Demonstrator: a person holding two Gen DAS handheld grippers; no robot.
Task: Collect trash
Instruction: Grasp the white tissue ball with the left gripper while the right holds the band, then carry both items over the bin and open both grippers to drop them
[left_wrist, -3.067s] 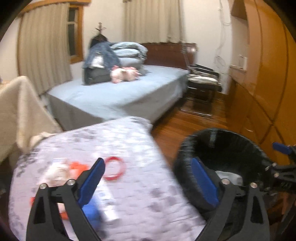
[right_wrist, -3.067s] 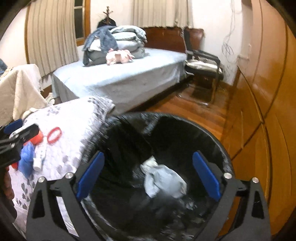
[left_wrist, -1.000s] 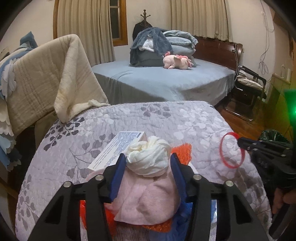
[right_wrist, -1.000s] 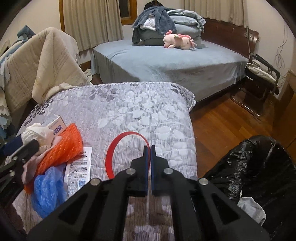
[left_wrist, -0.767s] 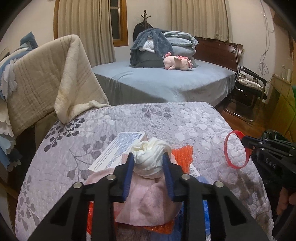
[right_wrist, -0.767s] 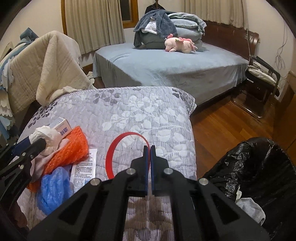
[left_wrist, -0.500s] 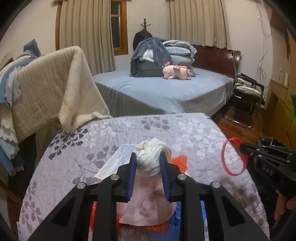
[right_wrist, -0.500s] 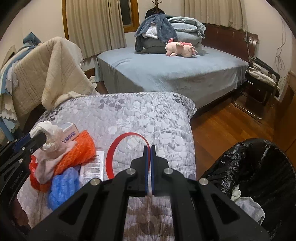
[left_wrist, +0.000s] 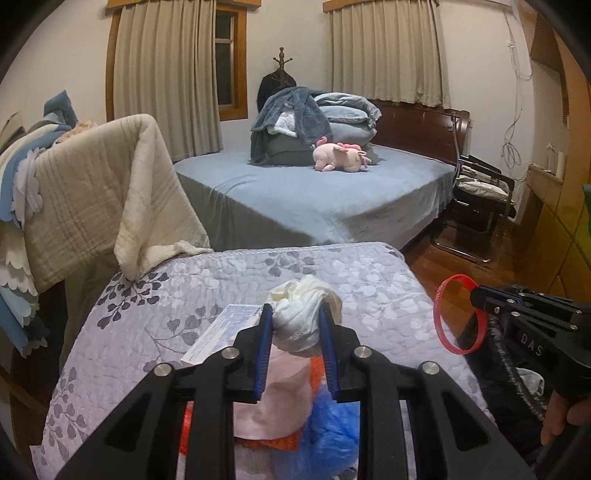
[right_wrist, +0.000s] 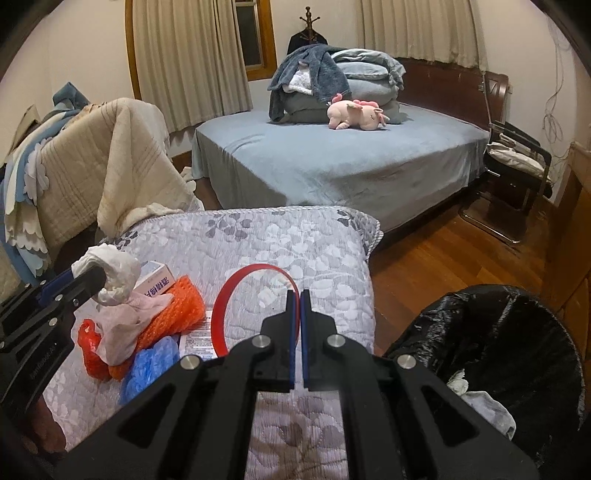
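Holding a crumpled white wad (left_wrist: 304, 317) pinched in my left tongs (left_wrist: 295, 325) above the quilt's litter pile and a red ring (right_wrist: 255, 306) clamped in my right tongs (right_wrist: 296, 325), I judge both pickups done, so next comes swinging them over the black-lined bin (right_wrist: 517, 332) beside the quilt and letting go.

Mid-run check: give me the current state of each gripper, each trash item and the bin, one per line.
left gripper: shut on the white wad, raised.
white wad: pinched, off the quilt.
right gripper: shut on the red ring.
red ring: held upright, clear of the quilt.
pink cloth: draped on the orange wrap.
orange wrap: lying on the quilt.
blue bag: crumpled, lying.
trash bin: open, black-lined, some trash inside.
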